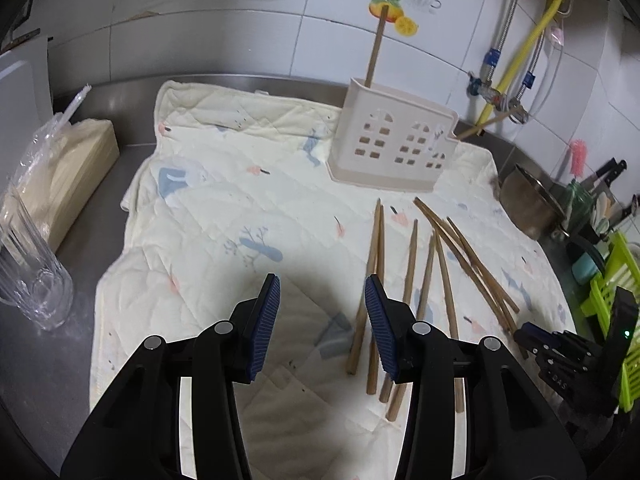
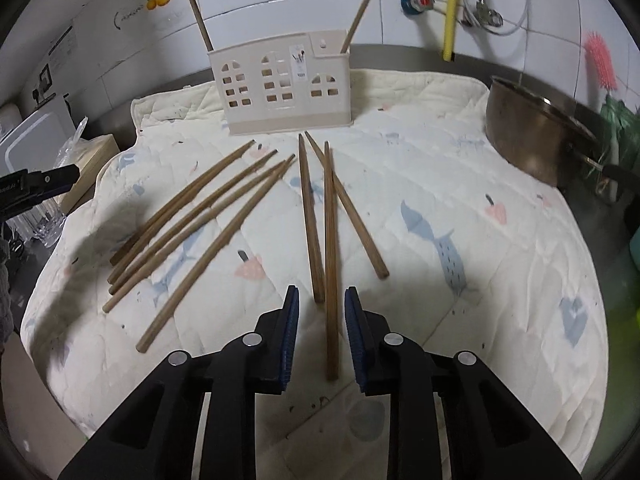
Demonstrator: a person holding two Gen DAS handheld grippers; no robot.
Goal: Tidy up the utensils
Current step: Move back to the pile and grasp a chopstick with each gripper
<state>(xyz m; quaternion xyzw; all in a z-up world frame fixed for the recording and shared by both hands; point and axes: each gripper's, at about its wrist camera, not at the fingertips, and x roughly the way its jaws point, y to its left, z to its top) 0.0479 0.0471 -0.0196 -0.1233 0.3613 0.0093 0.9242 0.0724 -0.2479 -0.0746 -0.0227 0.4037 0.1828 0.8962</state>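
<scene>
Chopsticks (image 2: 224,216) lie loose on a quilted cream cloth (image 2: 460,152) spread over the steel table (image 1: 76,344). From the right wrist view, five of them fan out toward the left; three more (image 2: 330,240) lie near centre, their tips converging toward the holder. One of these three runs down between the fingers of the right gripper (image 2: 322,312), whose jaws stand apart with blue pads clear of it on both sides; whether the stick is touched cannot be told, but nothing is clamped.

Cream plastic utensil holder (image 2: 280,88), shaped like a house front with window cut-outs, stands upright at the far edge of the cloth, just beyond the chopstick tips. One chopstick leans out of its left end (image 2: 200,20), another out of its right end (image 2: 362,12).

Left gripper (image 1: 322,304) is wide open over bare cloth, holding nothing; the nearest chopsticks (image 1: 374,280) lie just to its right.

Surroundings: metal pot (image 2: 532,132) right of the cloth, clear glass tumbler (image 1: 30,276) and a wrapped pale block (image 1: 68,172) to the left, green rack (image 1: 616,280) at the far right.
</scene>
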